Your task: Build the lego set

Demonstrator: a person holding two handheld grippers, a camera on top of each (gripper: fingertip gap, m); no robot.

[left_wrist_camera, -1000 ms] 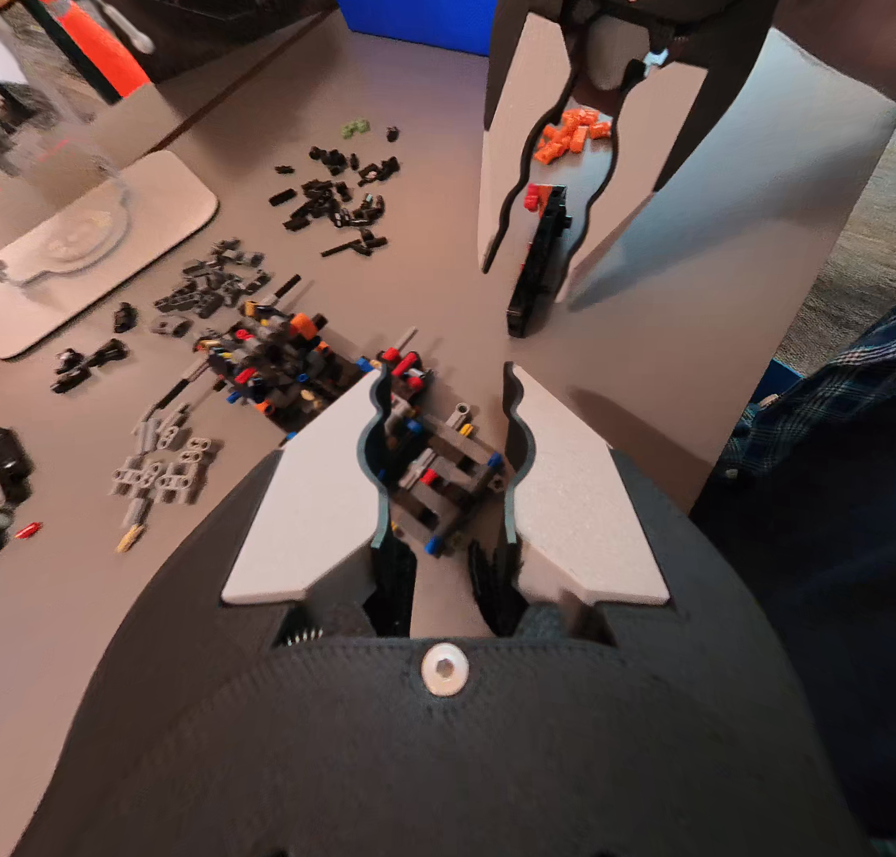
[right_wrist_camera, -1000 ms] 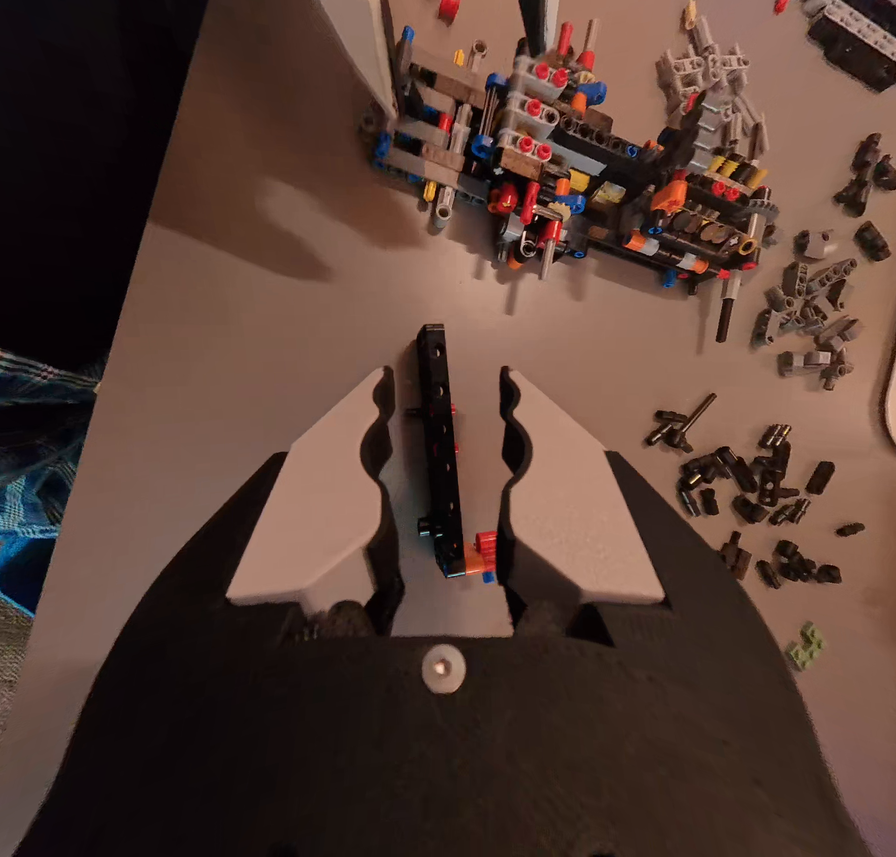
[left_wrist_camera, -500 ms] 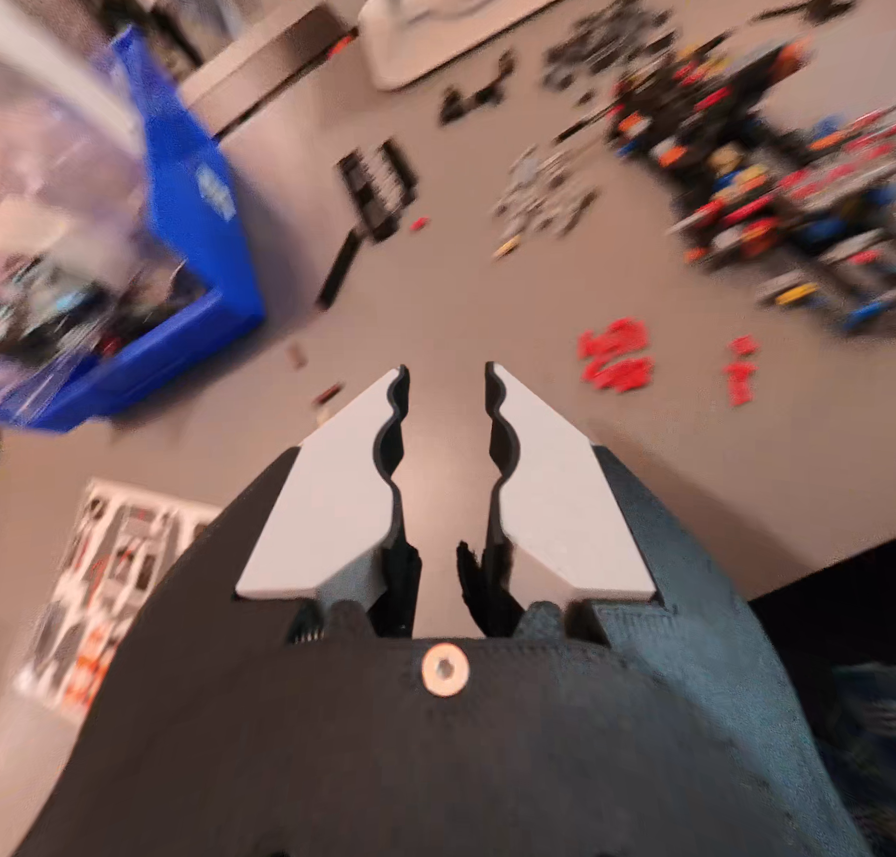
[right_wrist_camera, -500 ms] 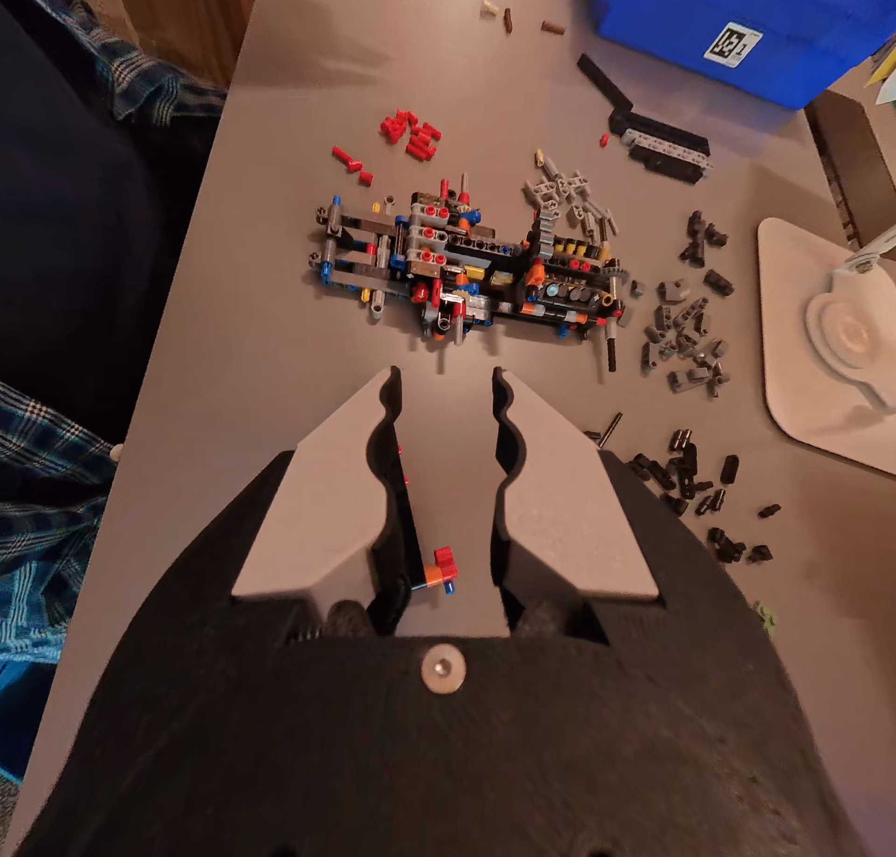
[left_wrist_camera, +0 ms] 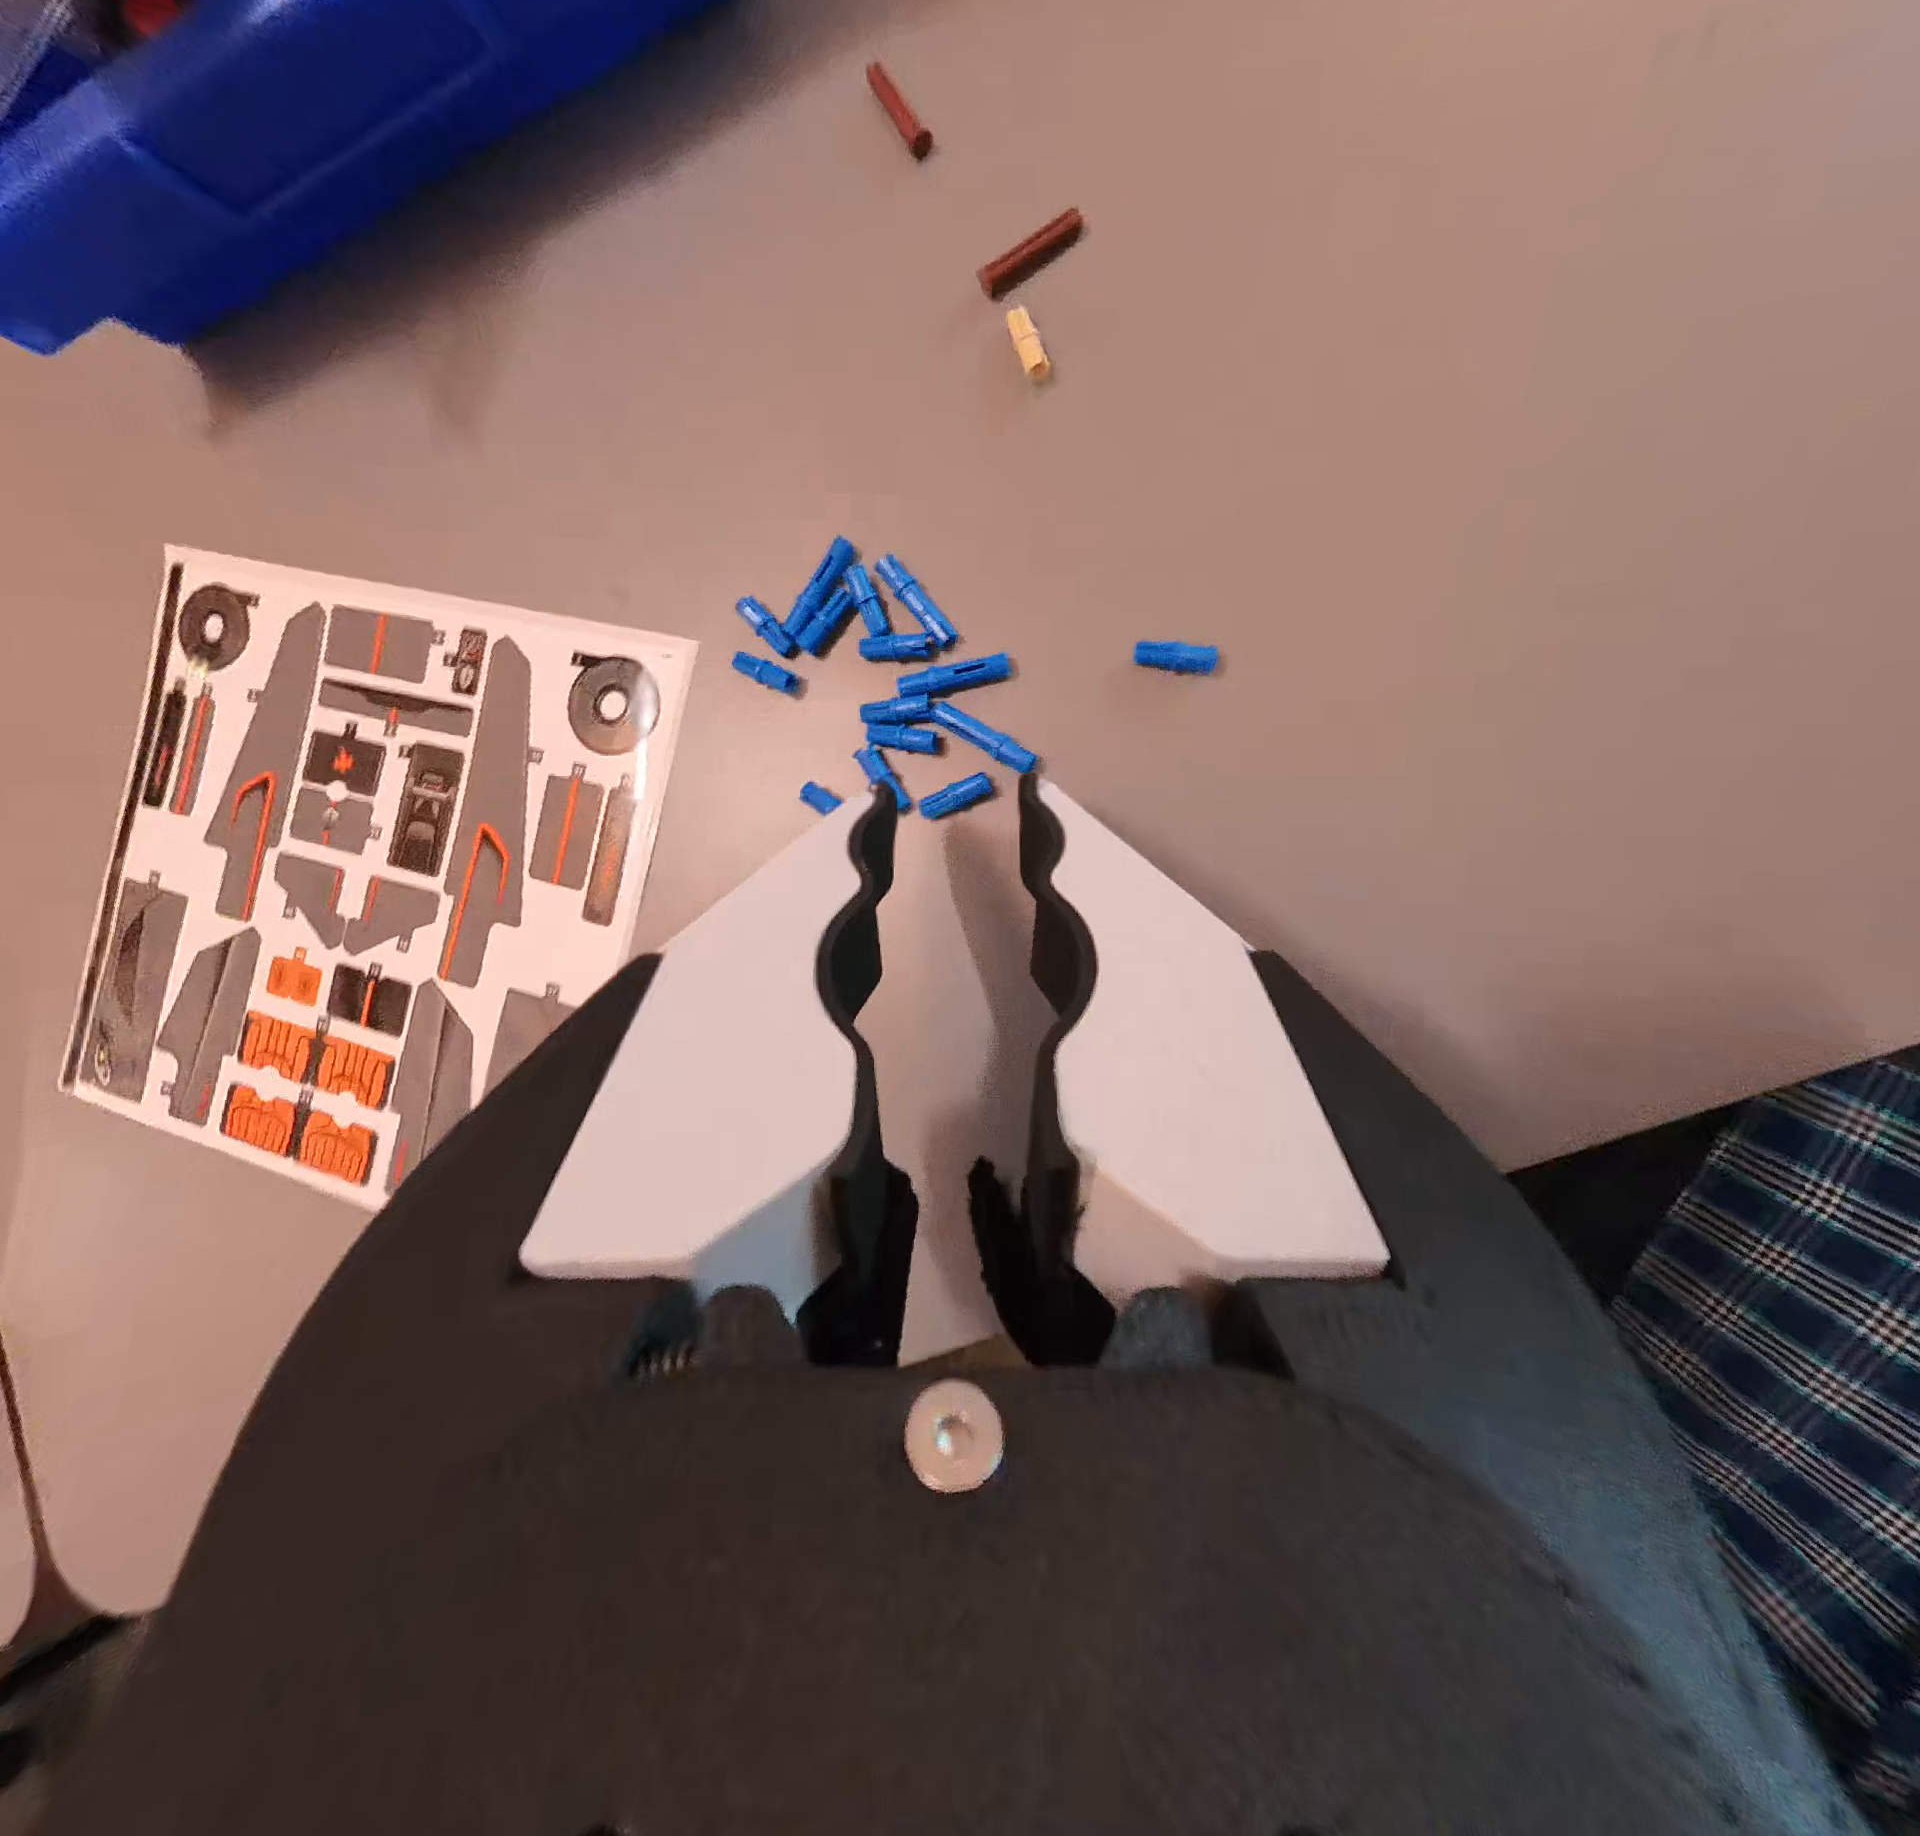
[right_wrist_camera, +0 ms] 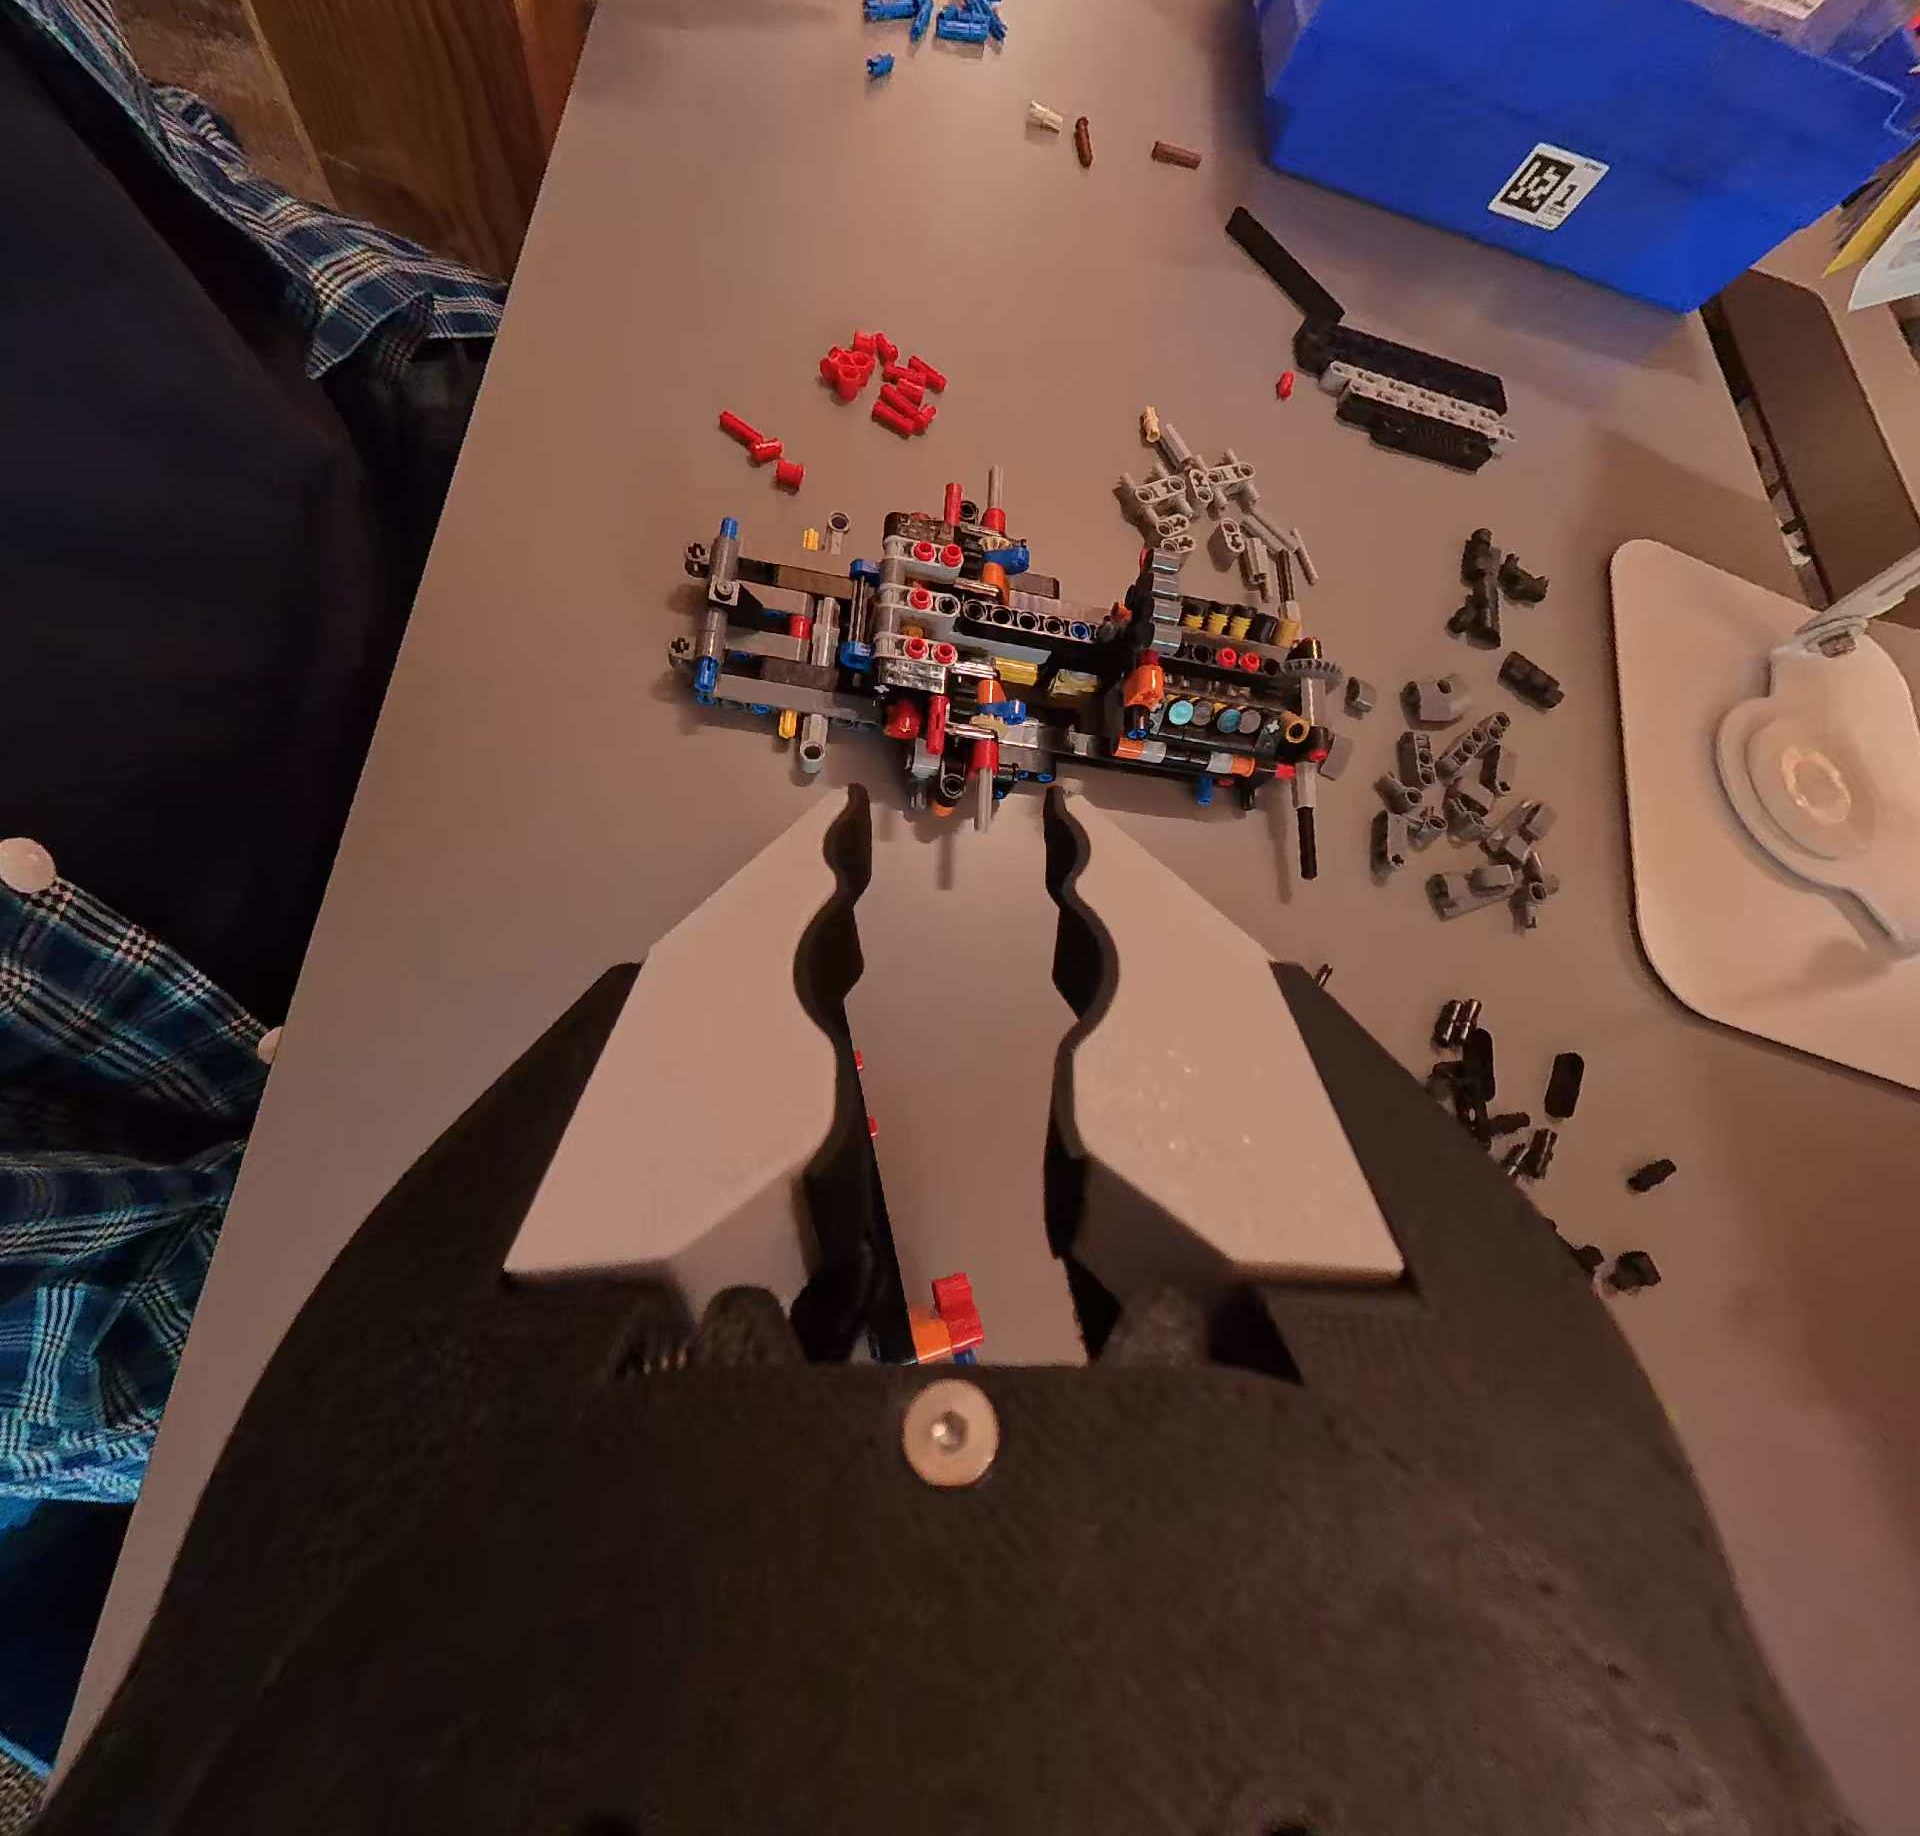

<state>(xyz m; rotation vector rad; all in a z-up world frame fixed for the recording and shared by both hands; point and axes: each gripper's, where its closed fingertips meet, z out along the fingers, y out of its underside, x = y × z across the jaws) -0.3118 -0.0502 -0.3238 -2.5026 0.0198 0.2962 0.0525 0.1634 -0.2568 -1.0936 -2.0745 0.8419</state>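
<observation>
In the left wrist view, my left gripper (left_wrist_camera: 956, 799) is open and empty, its tips just at the near edge of a pile of blue pins (left_wrist_camera: 894, 664) on the grey table. In the right wrist view, my right gripper (right_wrist_camera: 956, 810) is open, held above the table short of the part-built lego chassis (right_wrist_camera: 987, 664). A black beam with a red and orange end (right_wrist_camera: 951, 1303) lies between the fingers near the left finger, mostly hidden; it does not look gripped. The blue pins (right_wrist_camera: 935, 10) show at the far end.
A sticker sheet (left_wrist_camera: 364, 851) lies left of the blue pins, with a blue bin (left_wrist_camera: 312, 72) behind it. Brown axles (left_wrist_camera: 1029, 248) and a tan pin (left_wrist_camera: 1031, 340) lie beyond. Red pins (right_wrist_camera: 883, 384), grey connectors (right_wrist_camera: 1455, 810), black pins (right_wrist_camera: 1496, 1111), black beams (right_wrist_camera: 1413, 394) and a white pad (right_wrist_camera: 1766, 799) surround the chassis. Left tips to right tips: about 45 centimeters.
My left gripper has swung away from the chassis to the pile of blue pins. My right gripper has risen and drawn back, so the black beam now sits near its base.
</observation>
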